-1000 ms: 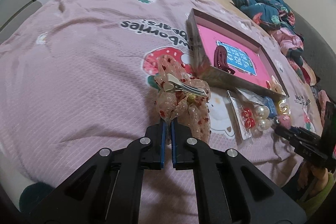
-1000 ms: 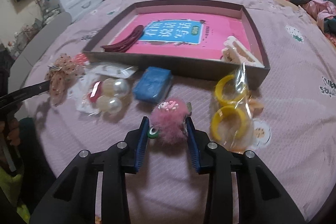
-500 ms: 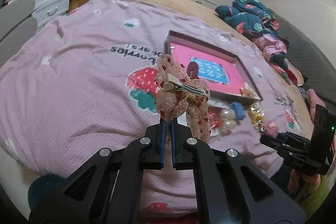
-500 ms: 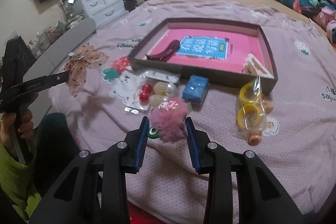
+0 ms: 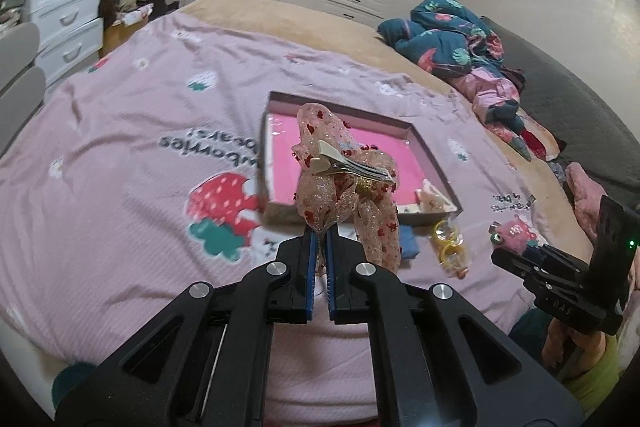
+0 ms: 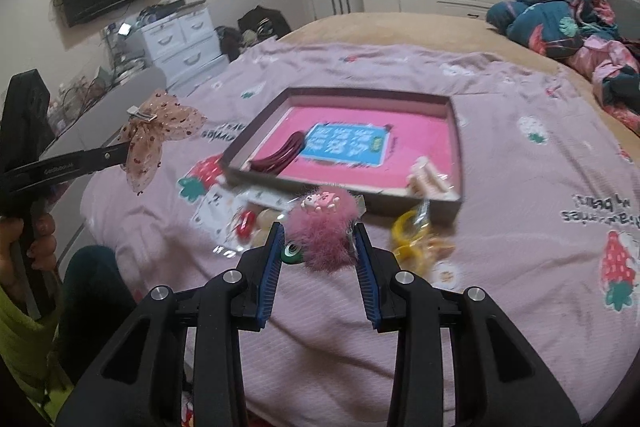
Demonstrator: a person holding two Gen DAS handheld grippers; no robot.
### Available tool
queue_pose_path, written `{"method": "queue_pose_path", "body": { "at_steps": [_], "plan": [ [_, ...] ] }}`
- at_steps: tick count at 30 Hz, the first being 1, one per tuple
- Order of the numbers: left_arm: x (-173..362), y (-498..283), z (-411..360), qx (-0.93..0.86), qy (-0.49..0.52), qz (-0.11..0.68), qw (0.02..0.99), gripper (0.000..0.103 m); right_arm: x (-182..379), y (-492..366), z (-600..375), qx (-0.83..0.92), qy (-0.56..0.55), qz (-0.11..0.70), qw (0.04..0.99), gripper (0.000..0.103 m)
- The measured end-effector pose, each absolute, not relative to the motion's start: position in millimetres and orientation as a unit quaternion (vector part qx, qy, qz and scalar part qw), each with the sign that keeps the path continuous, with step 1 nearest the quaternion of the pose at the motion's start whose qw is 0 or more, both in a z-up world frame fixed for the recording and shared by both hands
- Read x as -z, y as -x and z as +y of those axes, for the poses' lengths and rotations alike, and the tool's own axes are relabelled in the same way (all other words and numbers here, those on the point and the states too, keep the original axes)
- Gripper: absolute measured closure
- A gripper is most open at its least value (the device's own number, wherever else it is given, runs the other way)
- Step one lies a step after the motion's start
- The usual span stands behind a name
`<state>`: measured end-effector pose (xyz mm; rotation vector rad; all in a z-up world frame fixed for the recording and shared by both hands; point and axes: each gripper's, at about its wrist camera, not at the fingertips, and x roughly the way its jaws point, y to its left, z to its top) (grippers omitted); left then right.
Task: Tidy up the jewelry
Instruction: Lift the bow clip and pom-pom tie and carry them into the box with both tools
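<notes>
My left gripper (image 5: 319,239) is shut on a sheer pink bow hair clip with red dots (image 5: 344,183) and holds it in the air above the bed, in front of the pink-lined tray (image 5: 434,155). The bow also shows in the right wrist view (image 6: 160,131). My right gripper (image 6: 319,247) is shut on a fluffy pink pom-pom clip (image 6: 326,227), lifted above the bed near the tray (image 6: 458,147). The tray holds a dark red hair clip (image 6: 280,157), a beige claw clip (image 6: 428,175) and a blue card (image 6: 346,143).
On the pink bedspread (image 6: 520,227) in front of the tray lie yellow rings in a clear bag (image 6: 412,231) and a bag with red and pearl pieces (image 6: 248,223). A blue item (image 5: 409,243) lies there too. Clothes are piled at the far right (image 5: 452,43). White drawers (image 6: 180,35) stand at the left.
Both grippers have risen well above the bed with their clips still held. The bed and tray look smaller and farther away now.
</notes>
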<state>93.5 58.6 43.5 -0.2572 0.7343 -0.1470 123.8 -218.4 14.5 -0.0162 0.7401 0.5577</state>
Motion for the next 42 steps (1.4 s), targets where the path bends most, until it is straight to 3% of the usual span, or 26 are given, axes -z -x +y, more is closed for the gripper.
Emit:
{"method": "queue_pose_path", "body": {
  "at_steps": [26, 42],
  "plan": [
    [-49, -178, -5, 0.102, 0.091, 0.366, 0.920, 0.103, -56, -198, -265, -0.230, -0.042, 0.307, 0.923, 0.069],
    [-11, -240, -15, 0.082, 0.084, 0.411, 0.904, 0.103, -23, -288, -244, -0.213, -0.039, 0.359, 0.908, 0.069]
  ]
}}
